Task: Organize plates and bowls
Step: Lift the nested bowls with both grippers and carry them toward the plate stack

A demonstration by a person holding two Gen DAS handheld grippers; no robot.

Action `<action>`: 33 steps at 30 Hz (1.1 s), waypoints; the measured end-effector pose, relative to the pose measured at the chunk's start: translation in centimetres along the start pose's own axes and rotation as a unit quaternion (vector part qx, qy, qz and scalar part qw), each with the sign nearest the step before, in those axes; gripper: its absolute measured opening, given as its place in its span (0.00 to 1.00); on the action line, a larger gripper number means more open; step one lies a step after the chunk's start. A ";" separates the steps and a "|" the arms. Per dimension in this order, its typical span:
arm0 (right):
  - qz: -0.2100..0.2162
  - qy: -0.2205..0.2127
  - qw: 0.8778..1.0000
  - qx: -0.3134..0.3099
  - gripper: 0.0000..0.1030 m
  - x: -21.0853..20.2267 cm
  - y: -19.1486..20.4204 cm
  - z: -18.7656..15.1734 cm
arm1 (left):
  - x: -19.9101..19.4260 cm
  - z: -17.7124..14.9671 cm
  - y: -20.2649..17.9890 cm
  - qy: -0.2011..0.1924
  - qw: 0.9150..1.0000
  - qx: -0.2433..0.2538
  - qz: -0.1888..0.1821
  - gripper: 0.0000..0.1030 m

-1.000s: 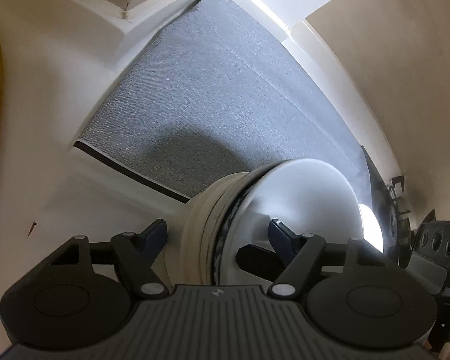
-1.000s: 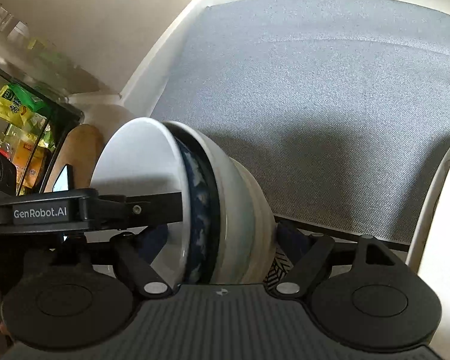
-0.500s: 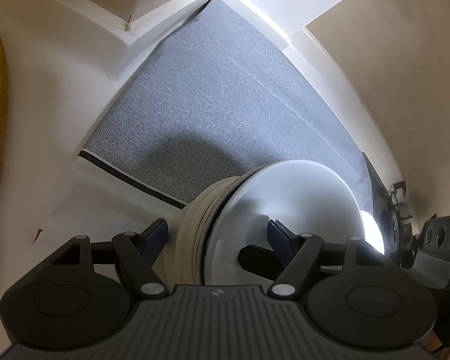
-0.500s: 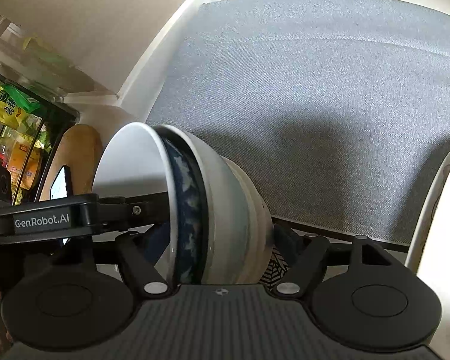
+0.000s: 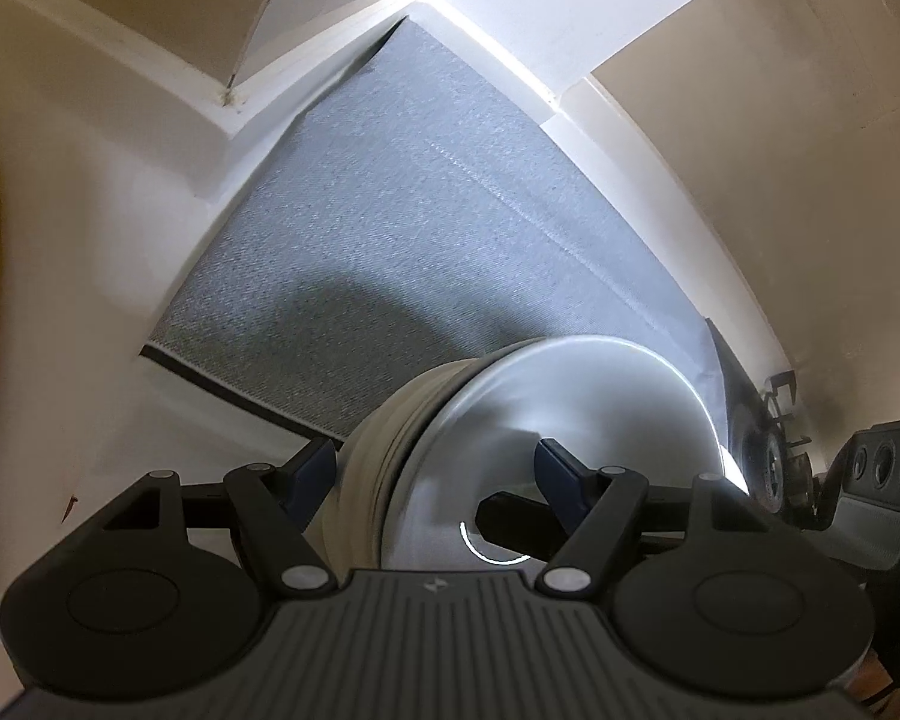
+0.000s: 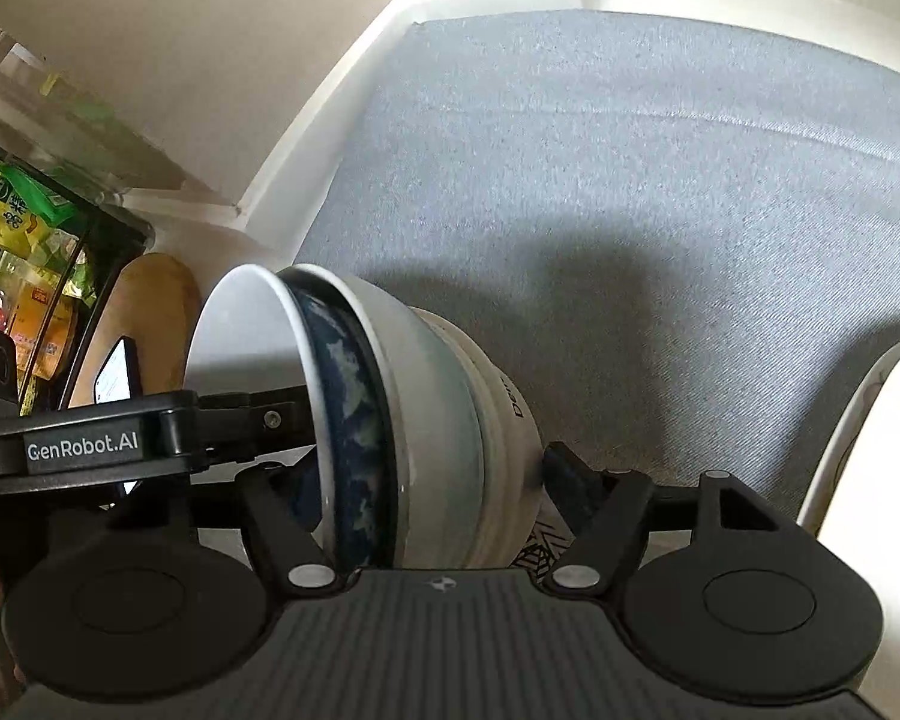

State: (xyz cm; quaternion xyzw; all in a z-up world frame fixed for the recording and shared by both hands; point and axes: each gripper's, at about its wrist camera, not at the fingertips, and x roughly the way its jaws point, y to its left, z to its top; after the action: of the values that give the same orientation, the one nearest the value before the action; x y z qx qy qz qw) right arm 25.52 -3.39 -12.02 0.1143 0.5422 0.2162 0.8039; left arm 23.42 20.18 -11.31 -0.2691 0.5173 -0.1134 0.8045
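Since the earlier frame we have tipped the stack of bowls (image 6: 402, 420) a touch and drawn the right gripper (image 6: 432, 480) in on it; its jaws are closing, the far one against the stack's foot at three o'clock. Our left gripper (image 5: 435, 468) pinches the same stack (image 5: 510, 450) from the other side, one finger (image 5: 561, 474) inside the top bowl. The stack hangs over the grey mat (image 6: 630, 180), at six o'clock of it. We judge set-down comes next.

The gripper body is hiding the bowl stack's (image 6: 426, 420) lower edge. Shelf packets (image 6: 12, 222) are blurring at the frame's edge.
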 end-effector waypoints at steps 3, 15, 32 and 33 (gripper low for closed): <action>-0.005 0.000 1.000 0.004 0.71 -0.2 -0.1 0.1 | 0.1 0.2 -0.2 0.002 1.000 0.002 -0.003 0.75; -0.029 -0.007 0.999 0.018 0.70 -0.9 -0.6 1.0 | 1.0 1.3 -1.2 0.009 1.000 0.005 -0.020 0.75; -0.041 -0.031 0.999 0.018 0.70 -3.7 -0.9 2.4 | 0.3 2.1 -3.7 -0.007 0.999 0.015 -0.033 0.75; -0.042 -0.034 0.998 0.020 0.70 -4.0 -1.0 2.3 | 0.3 2.1 -4.1 -0.006 0.999 0.017 -0.035 0.75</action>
State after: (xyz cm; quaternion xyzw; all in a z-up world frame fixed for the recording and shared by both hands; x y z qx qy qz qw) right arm 26.63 -6.02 -8.24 0.1150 0.5233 0.1673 0.8276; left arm 25.86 17.34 -8.65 -0.2738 0.5006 -0.1485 0.8077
